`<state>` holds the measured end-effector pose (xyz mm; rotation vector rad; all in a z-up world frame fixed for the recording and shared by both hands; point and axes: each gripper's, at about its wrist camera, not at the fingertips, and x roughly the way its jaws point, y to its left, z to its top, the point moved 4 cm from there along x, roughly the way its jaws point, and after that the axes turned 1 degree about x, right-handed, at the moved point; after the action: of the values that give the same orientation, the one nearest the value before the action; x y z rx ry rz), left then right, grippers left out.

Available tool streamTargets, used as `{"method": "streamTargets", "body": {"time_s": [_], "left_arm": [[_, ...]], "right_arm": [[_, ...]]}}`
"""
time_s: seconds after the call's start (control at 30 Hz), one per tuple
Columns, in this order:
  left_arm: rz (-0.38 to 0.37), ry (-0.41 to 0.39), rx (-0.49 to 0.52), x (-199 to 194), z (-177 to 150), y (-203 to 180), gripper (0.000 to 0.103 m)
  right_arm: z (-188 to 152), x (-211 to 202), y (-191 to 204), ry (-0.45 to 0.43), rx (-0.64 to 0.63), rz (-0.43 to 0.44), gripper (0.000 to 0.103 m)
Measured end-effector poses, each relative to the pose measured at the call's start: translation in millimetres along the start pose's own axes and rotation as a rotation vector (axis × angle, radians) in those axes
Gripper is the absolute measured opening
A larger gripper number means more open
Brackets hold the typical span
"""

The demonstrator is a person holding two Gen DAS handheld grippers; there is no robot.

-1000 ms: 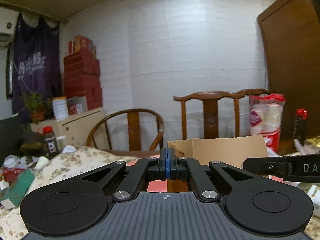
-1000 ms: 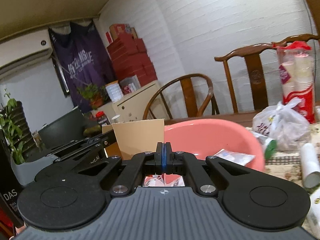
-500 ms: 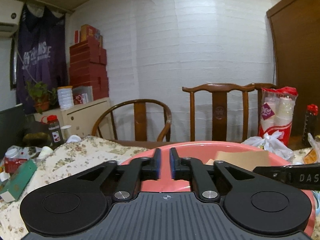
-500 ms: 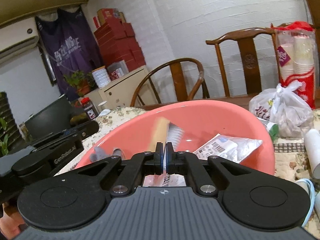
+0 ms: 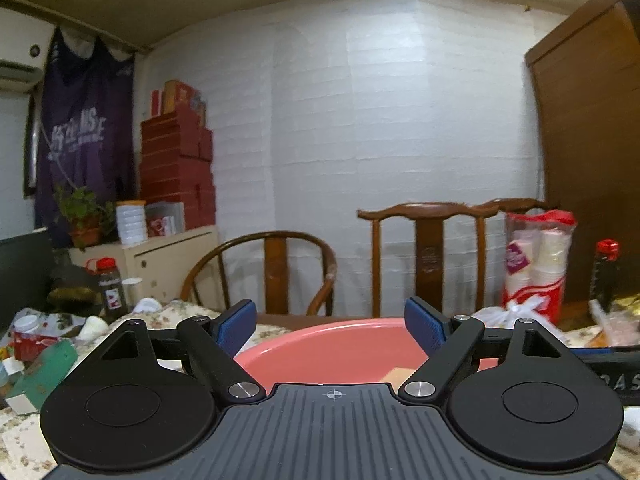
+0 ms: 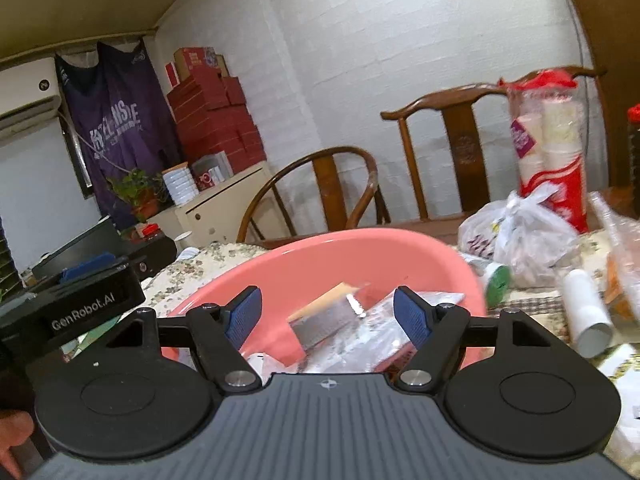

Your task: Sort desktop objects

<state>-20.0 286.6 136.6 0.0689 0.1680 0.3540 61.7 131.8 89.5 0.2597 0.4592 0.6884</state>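
Several flat, light things lie in the pink basin [image 6: 344,264]: a tan cardboard piece [image 6: 324,304] leaning across a silvery foil packet [image 6: 320,330], with a crinkled printed pouch [image 6: 384,328] beside them toward the basin's right wall. By my reading all of these weigh little. The cardboard is stiff enough to be pinched by an edge, while the foil and pouch are slick and floppy, so they would best be taken at a sealed seam or corner and not across the slack middle.

The basin sits on the flower-patterned counter [image 6: 208,260], directly ahead of both grippers. The right gripper [image 6: 328,316] hangs just over the basin's near rim; its jaws have just been opening and now stand wide apart, nothing pressed between the pads, with the packets below and beyond them. The left gripper [image 5: 330,326] faces the same basin from its left; its jaws too have just been opening and are released, empty.

Right of the basin lie a knotted plastic bag [image 6: 516,240], a white tube [image 6: 588,308] and a sleeve of paper cups [image 6: 548,148]. Beyond it stand two wooden chairs [image 6: 460,148].
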Motion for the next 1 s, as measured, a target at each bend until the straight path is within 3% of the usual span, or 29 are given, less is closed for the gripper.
{"method": "streamTargets", "body": {"time_s": [0.23, 0.53, 0.73, 1.0], "left_arm": [[-0.133, -0.025, 0.011, -28, 1, -64, 0.089], [-0.317, 0.011, 0.032, -48, -23, -165, 0.090], [-0.356, 0.031, 0.075, -51, -36, -207, 0.090], [-0.350, 0.094, 0.132, -31, -71, -228, 0.091]], "right_arm": [[-4, -49, -29, -0.065, -0.047, -0.088, 0.077], [-15, -127, -104, -0.106, -0.059, -0.275, 0.077], [-24, -169, -150, -0.139, 0.009, -0.335, 0.077], [-44, -182, -192, -0.119, 0.064, -0.369, 0.077]]}}
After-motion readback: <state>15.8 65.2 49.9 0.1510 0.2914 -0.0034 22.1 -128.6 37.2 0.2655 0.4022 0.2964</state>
